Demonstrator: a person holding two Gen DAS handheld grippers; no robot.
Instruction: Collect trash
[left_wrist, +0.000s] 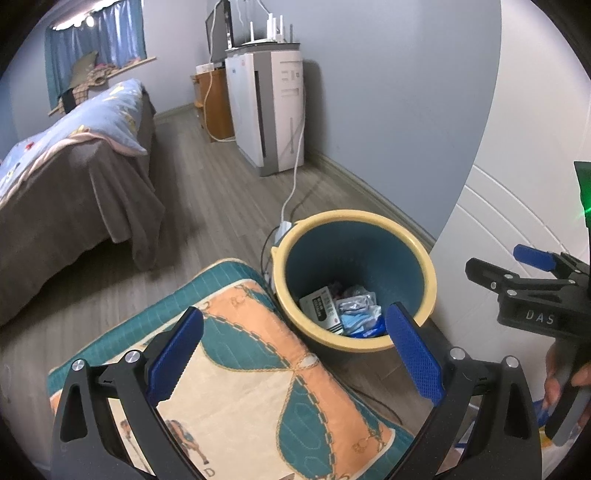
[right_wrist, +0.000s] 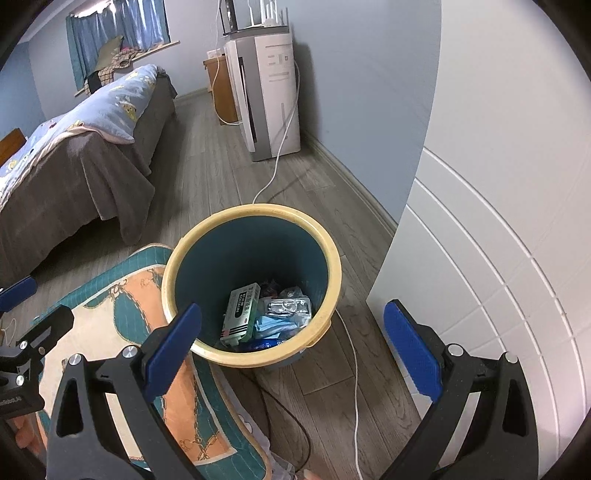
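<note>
A teal trash bin with a yellow rim (left_wrist: 421, 258) (right_wrist: 332, 254) stands on the wood floor. Inside lie a green and white box (right_wrist: 242, 310) (left_wrist: 320, 306), a clear blister pack (right_wrist: 288, 306) and blue wrappers (left_wrist: 360, 319). My left gripper (left_wrist: 295, 354) is open and empty, above the patterned cushion (left_wrist: 251, 387) just left of the bin. My right gripper (right_wrist: 291, 347) is open and empty, above the bin's near rim. The right gripper also shows at the right edge of the left wrist view (left_wrist: 532, 273).
A bed with a grey cover (left_wrist: 74, 184) (right_wrist: 74, 173) is at the left. A white air purifier (left_wrist: 273, 110) (right_wrist: 269, 96) stands by the blue wall, its white cable (right_wrist: 354, 369) running past the bin. A white door (right_wrist: 498, 258) is at the right.
</note>
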